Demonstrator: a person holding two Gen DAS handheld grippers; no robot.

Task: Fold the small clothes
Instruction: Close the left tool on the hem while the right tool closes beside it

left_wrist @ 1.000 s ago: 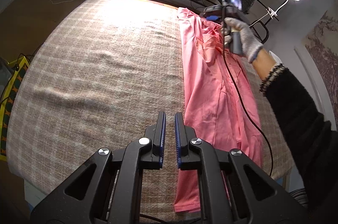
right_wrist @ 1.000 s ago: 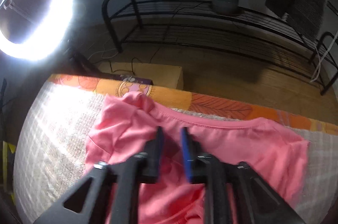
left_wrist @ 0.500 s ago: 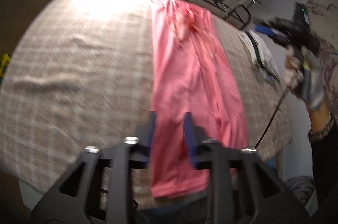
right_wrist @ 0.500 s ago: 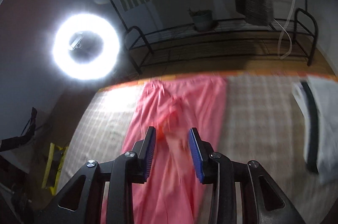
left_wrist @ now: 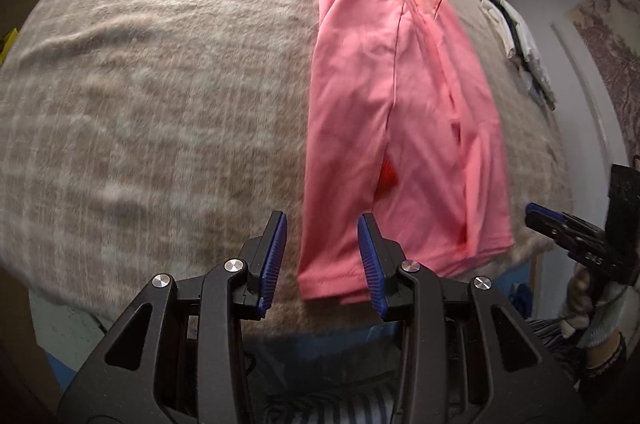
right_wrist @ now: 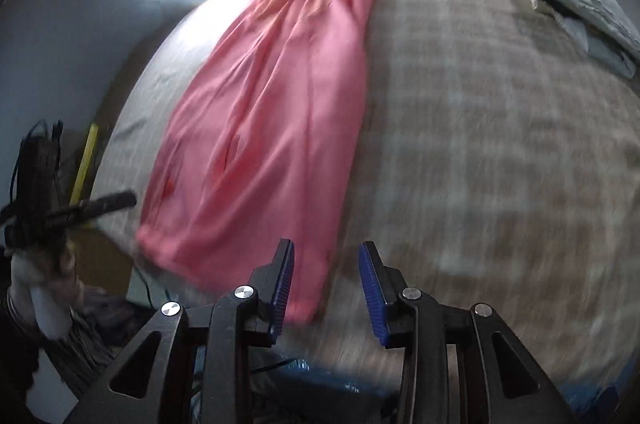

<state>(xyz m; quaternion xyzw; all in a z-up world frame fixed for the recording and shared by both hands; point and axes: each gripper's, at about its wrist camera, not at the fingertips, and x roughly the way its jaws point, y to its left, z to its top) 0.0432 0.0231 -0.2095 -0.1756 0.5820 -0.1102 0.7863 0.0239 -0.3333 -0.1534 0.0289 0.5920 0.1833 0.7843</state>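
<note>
Lying long and flat on the checked beige cloth table is a pink folded shirt. Both left gripper and right gripper hang near its near hem, jaws wide open, holding nothing.

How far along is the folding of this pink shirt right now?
Done: the pink shirt lies as a long narrow strip on the checked cloth, sides apparently folded in. In hand: nothing; the left gripper and right gripper are open near its hem. Left: folding it crosswise.
</note>
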